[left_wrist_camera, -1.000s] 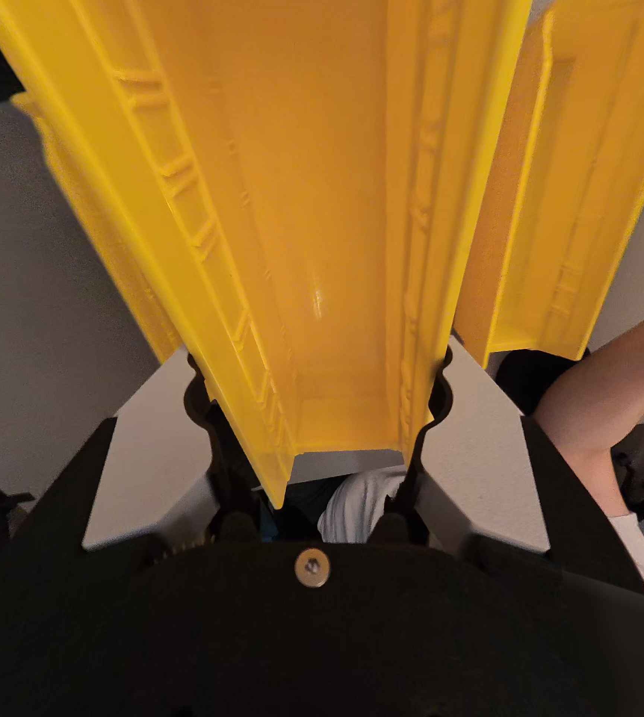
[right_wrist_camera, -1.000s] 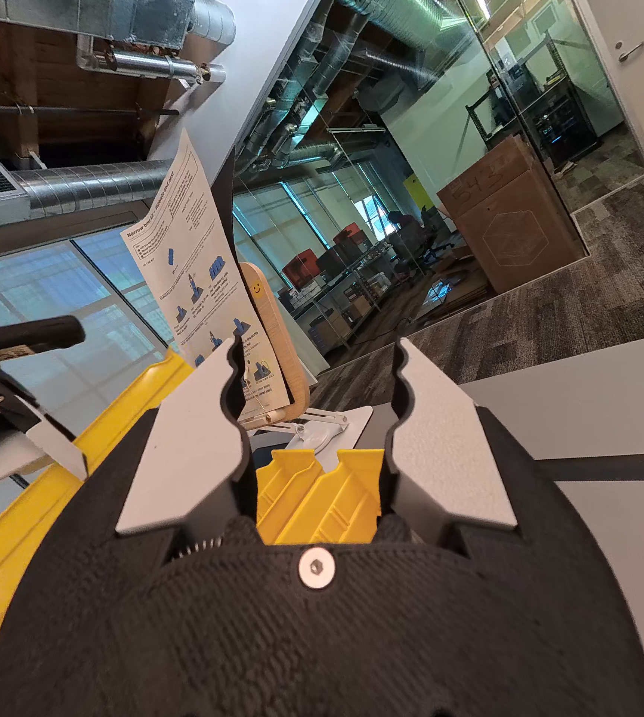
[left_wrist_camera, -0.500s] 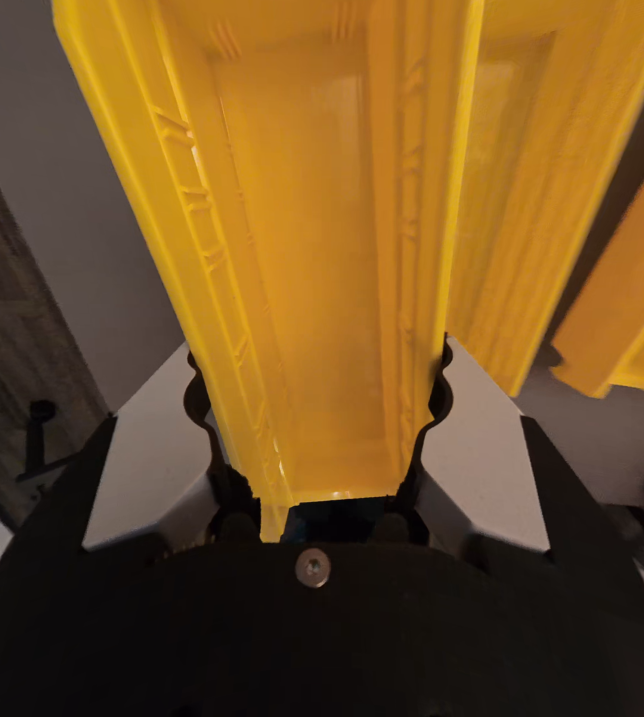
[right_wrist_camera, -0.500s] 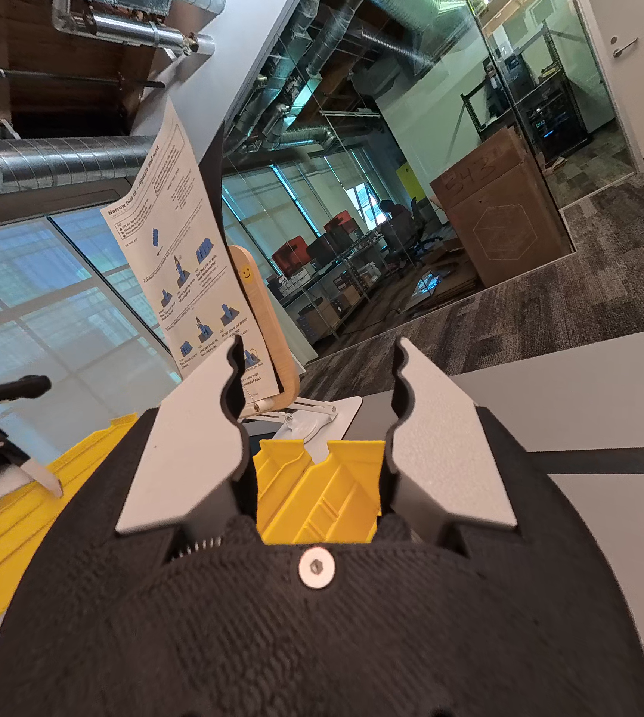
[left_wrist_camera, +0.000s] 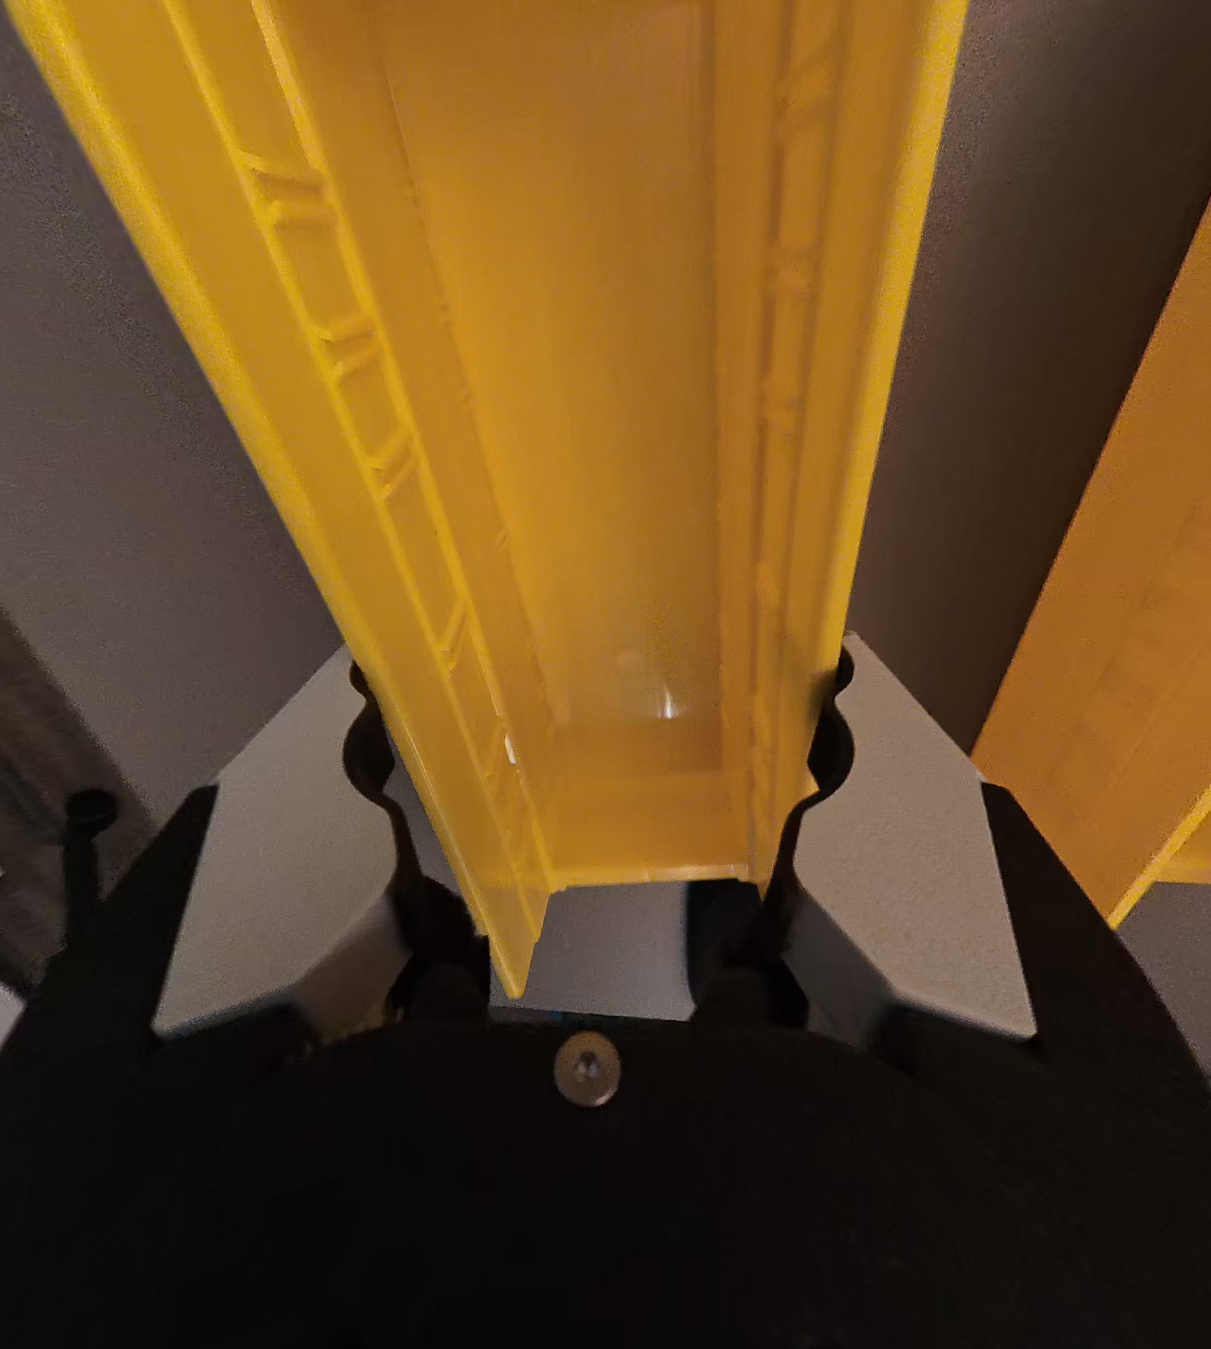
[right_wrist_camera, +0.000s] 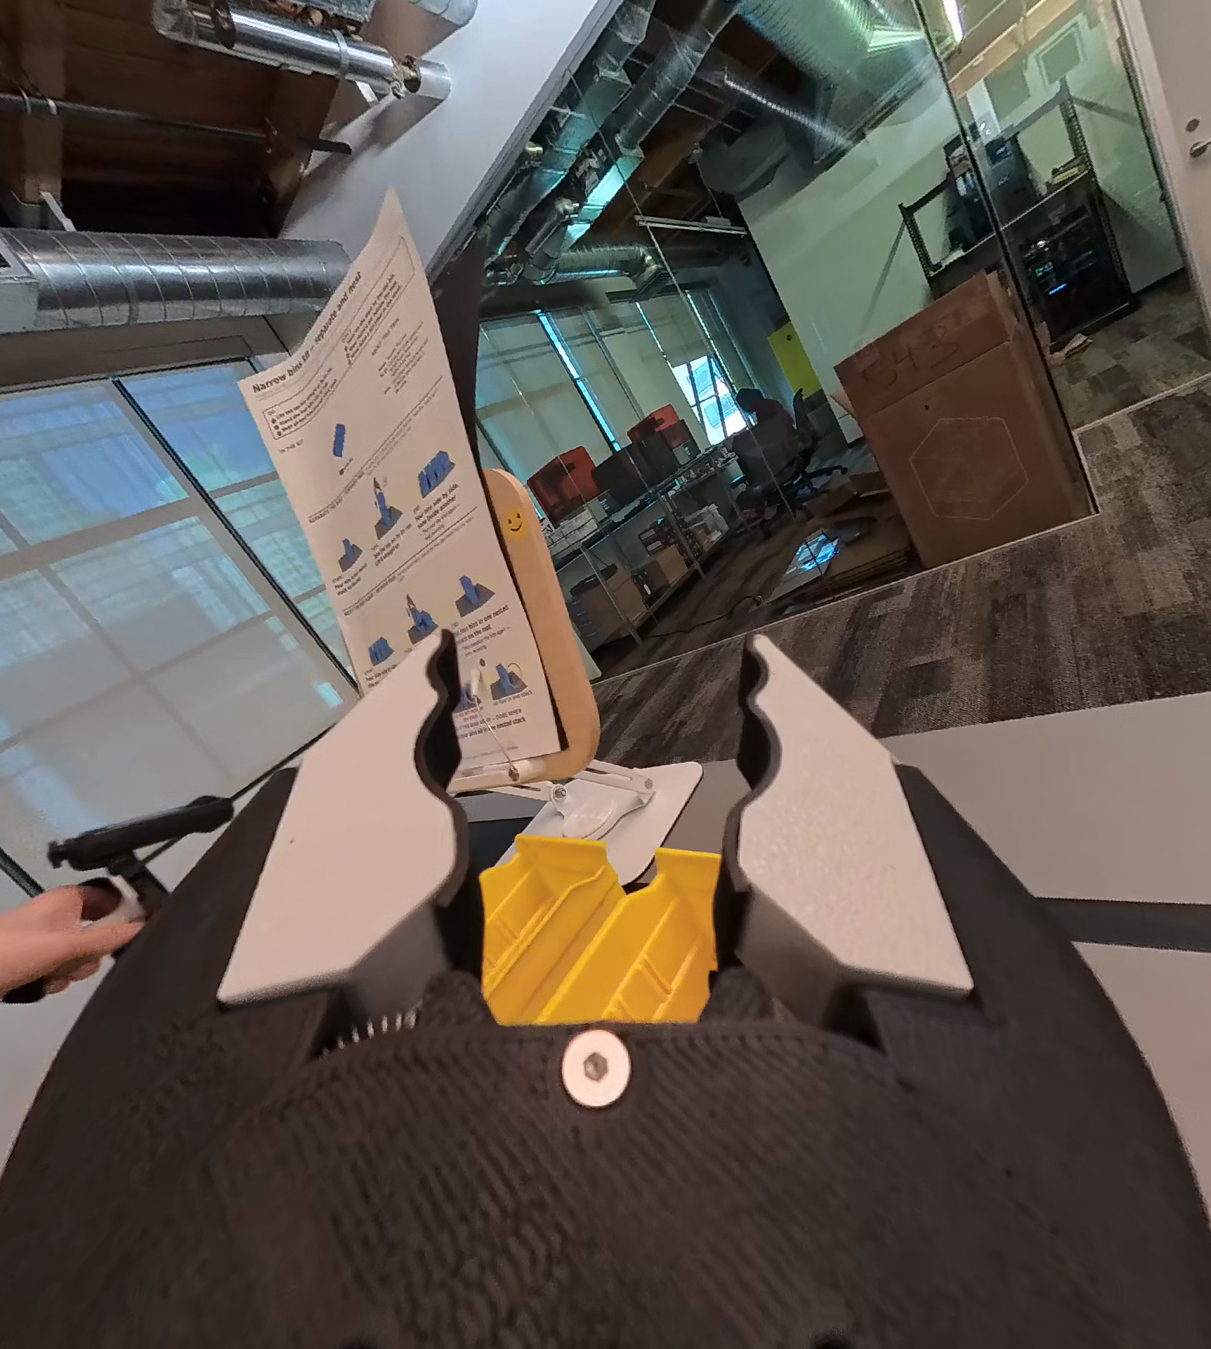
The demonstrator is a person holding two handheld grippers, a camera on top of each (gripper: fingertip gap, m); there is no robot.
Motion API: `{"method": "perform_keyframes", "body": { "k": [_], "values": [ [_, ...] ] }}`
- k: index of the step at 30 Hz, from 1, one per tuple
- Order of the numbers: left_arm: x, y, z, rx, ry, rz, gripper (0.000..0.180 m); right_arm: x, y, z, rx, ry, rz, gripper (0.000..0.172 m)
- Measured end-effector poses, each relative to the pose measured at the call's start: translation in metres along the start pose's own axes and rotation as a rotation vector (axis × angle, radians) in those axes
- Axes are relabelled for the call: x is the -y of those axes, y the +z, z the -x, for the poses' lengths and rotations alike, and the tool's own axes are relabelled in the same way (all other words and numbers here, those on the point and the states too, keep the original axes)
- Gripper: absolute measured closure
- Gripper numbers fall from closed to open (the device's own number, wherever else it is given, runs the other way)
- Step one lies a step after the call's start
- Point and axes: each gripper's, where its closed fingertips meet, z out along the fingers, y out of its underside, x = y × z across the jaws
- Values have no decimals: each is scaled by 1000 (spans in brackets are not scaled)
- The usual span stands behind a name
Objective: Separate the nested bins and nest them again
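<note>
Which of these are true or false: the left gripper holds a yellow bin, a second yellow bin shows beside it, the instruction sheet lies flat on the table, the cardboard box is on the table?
1. The left gripper holds a yellow bin. True: both fingers sit against its sides.
2. A second yellow bin shows to its right. True.
3. The instruction sheet lies flat on the table. False: it stands propped on a wooden stand.
4. The cardboard box is on the table. False: it stands on the carpet behind glass.
</note>
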Motion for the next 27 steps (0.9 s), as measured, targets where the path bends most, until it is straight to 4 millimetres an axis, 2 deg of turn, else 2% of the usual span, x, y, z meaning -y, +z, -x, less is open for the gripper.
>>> {"method": "perform_keyframes", "body": {
  "k": [3,6,11,14,16,19,22,25,27],
  "values": [
    [3,11,-7,-64,7,11,60,1,0,3,1,-11,1,95],
    [12,12,-8,-89,1,-40,59,1,0,3,0,-17,3,95],
    [8,12,-11,-84,95,-37,52,-5,4,3,-4,-19,23,95],
    [9,8,-15,-113,86,-63,51,-9,6,5,-2,-29,38,95],
    [15,-1,-19,-165,56,-119,53,-11,7,6,0,-37,46,95],
    [24,-25,-17,-193,62,-229,65,-14,9,9,4,-48,63,95],
    [39,-65,-23,-273,57,-414,73,-17,11,12,6,-63,79,95],
    [57,-120,-36,-370,57,-701,74,-19,11,12,2,-78,97,95],
    [64,-169,-48,-464,53,-964,80,-18,11,13,0,-85,96,95]
  ]
}}
